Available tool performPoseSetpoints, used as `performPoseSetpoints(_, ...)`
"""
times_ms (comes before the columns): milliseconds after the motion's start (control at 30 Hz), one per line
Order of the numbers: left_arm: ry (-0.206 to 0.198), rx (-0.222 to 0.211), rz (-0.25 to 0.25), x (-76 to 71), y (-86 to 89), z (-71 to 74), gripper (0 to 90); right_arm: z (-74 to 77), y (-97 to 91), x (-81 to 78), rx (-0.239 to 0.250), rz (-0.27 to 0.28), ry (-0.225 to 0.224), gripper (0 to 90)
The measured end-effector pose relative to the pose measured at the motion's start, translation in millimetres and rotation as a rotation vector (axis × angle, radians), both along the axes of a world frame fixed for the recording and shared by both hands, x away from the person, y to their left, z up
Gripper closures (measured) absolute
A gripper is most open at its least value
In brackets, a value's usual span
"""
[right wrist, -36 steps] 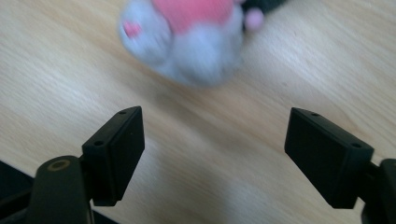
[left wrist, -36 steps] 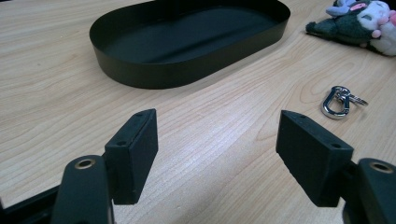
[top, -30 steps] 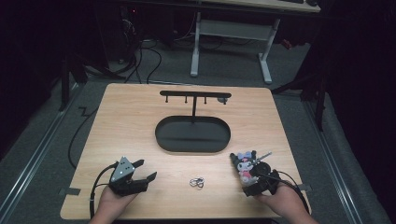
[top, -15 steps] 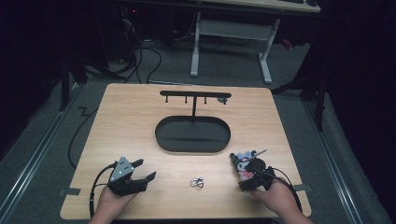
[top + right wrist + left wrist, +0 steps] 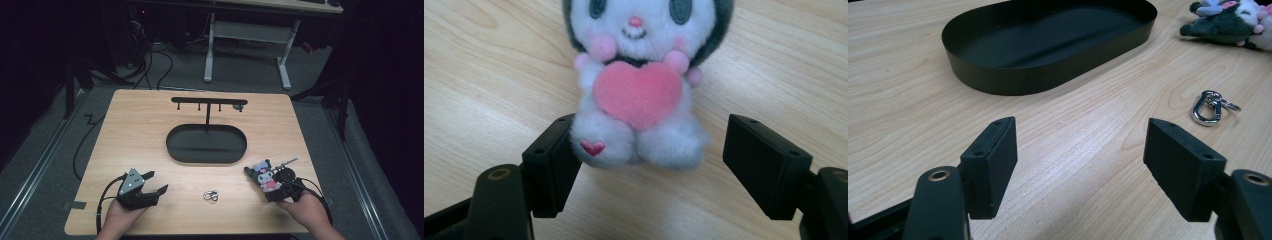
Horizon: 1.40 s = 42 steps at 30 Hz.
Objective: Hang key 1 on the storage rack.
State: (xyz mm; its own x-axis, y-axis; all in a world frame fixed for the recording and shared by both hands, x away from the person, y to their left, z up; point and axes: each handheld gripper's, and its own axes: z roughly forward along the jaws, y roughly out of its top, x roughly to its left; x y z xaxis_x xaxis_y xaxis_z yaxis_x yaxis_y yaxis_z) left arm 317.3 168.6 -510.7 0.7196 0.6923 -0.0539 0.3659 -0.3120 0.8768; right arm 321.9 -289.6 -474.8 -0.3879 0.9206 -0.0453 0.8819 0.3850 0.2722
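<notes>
Plush toy (image 5: 640, 95), white-bodied with a dark hood and a pink heart on its chest, lies on the pale wooden tabletop (image 5: 150, 135) directly ahead of the right gripper (image 5: 651, 165), its lower body sitting between the two black jaws. In the right gripper view the jaws have just been closing: one jaw is against the toy's flank, while the other stands clear with a gap of bare wood, so the toy is bracketed but not clamped. From the high view the right gripper (image 5: 272, 187) rests near the person's edge of the tabletop, the plush toy (image 5: 265, 175) at its tip and a thin metal rod (image 5: 286, 162) just beyond it. The left gripper (image 5: 1078, 165) sits apart, its jaws spread wide over bare wood with nothing between them. Ahead of it and off toward the right gripper lies a silver keyring clip (image 5: 1209, 107); farther ahead sits a black oval tray (image 5: 1048, 75). A black hook stand (image 5: 208, 105) rises from the tray's far side.
</notes>
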Motion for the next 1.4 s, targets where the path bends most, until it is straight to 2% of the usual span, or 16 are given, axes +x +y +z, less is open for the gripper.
performPoseSetpoints(100,0.004,-0.007,0.002,0.1,0.3,0.5,30.8,0.0,5.6,1.6,0.019,0.024,-0.006,22.0)
performPoseSetpoints(267,-0.001,-0.009,0.002,-0.6,1.3,1.3,30.8,-3.3,12.0,8.6,0.003,0.032,0.011,22.1)
performPoseSetpoints(300,-0.001,-0.008,0.001,-0.6,1.5,1.4,30.8,-4.0,13.0,11.3,-0.005,0.033,0.021,24.9)
performPoseSetpoints(433,-0.002,-0.006,0.001,-0.4,1.3,1.1,30.8,-5.4,12.3,14.9,0.006,0.024,0.037,27.2)
performPoseSetpoints(533,-0.002,-0.005,0.0,-0.2,1.3,1.0,30.8,-6.8,11.1,17.4,-0.008,0.01,0.058,28.7)
performPoseSetpoints(600,-0.001,-0.005,0.0,-0.1,1.3,0.9,30.8,-8.5,9.9,18.5,0.0,0.007,0.074,33.3)
performPoseSetpoints(767,0.001,-0.003,-0.001,0.1,1.1,0.7,30.8,-8.5,9.5,19.4,0.009,0.011,0.069,44.1)
performPoseSetpoints(800,0.001,-0.003,-0.001,0.1,1.1,0.7,30.8,-8.5,9.5,19.4,0.009,0.011,0.069,44.1)
performPoseSetpoints(833,0.001,-0.003,-0.002,0.1,1.0,0.7,30.8,-8.2,9.4,19.5,-0.011,0.031,0.073,45.5)
performPoseSetpoints(967,0.001,-0.002,-0.002,-0.2,0.9,0.8,30.8,-8.7,8.8,20.5,-0.005,0.031,0.079,46.4)
performPoseSetpoints(1133,0.001,-0.002,-0.002,-0.2,0.9,0.8,30.8,-9.4,11.1,20.8,-0.035,0.051,0.08,48.4)
performPoseSetpoints(1400,0.001,-0.003,-0.003,-0.1,0.7,0.7,30.8,-7.6,9.8,23.2,-0.024,0.06,0.095,49.7)
